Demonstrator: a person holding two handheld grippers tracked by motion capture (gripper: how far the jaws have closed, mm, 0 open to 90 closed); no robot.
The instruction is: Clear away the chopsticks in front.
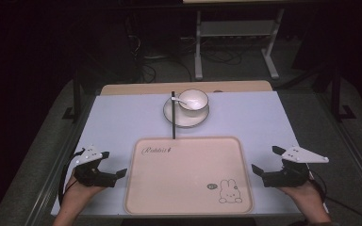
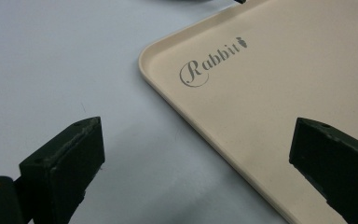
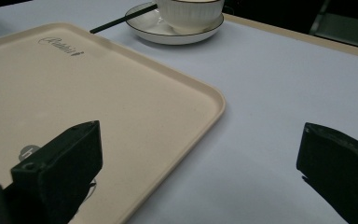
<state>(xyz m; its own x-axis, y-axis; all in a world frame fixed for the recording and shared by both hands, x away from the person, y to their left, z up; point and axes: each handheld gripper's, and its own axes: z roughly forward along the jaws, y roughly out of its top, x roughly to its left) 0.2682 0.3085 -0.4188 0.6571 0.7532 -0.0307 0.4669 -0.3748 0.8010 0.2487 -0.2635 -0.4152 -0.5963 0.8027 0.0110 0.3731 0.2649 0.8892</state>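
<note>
Flat, cream-coloured rectangular plastic tray (image 1: 188,176) with a raised rim, a "Rabbit" script at its far left corner and a small rabbit drawing near its right front corner, lying centred at the near edge of the pale grey surface (image 1: 122,117). Empty inside. Probably light and stiff, smooth enough to slip under a pinch; best taken by the low rim at the two side edges, one gripper on each, so as to stay level.

Beyond the tray, well apart from both grippers: white ceramic bowl (image 1: 193,100) sitting on a white saucer (image 1: 185,117), a white spoon (image 1: 181,101) resting in the bowl, a thin black stick (image 1: 173,115), likely a chopstick, lying across the saucer with its near end reaching the tray's far rim. Likely fragile, the bowl and saucer; hard, glazed, slippery.

Left gripper (image 1: 115,169) just beside the tray's left edge, jaws spread wide, holding nothing; one jaw over bare surface, the other over the tray rim, contact not clear.

Right gripper (image 1: 264,173) just beside the tray's right edge, jaws likewise spread wide and empty, straddling the rim, contact not clear either.
</note>
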